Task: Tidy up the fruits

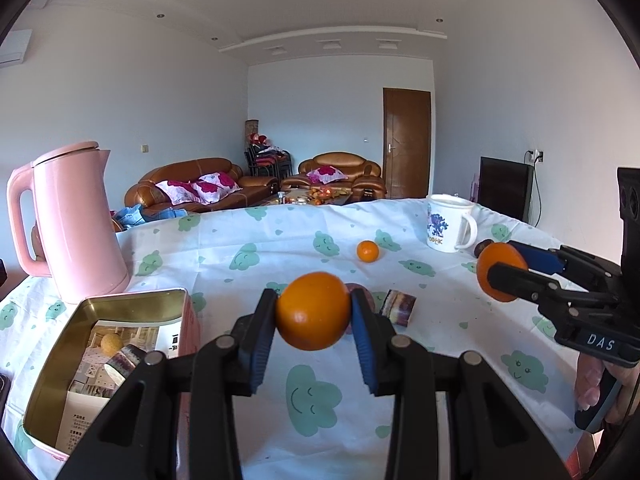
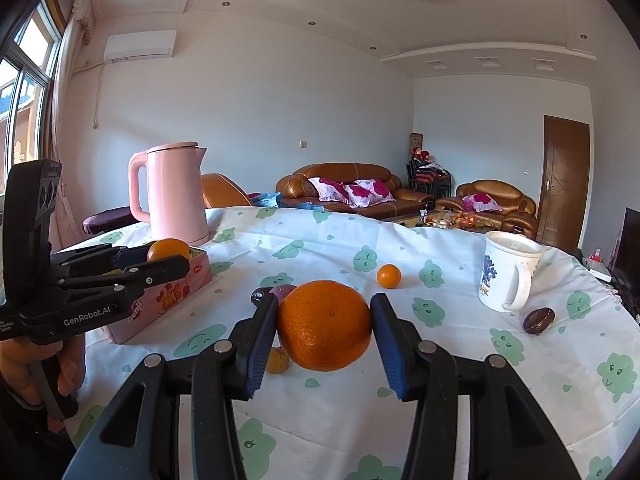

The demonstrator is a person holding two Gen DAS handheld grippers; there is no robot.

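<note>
Left tool clamped on a smooth orange, lifted above the worktop, beside the open tin box. Right tool clamped on a bigger orange, also held in the air. Both gripped across the widest middle, pads on opposite sides. Probably firm but a little yielding under the peel, light, round and ready to roll if released on the cloth. Glossy skin, so maybe slippery; gentle, steady pressure advised, not hard squeezing. One small orange resting on the worktop, well apart, near the white mug.
</note>
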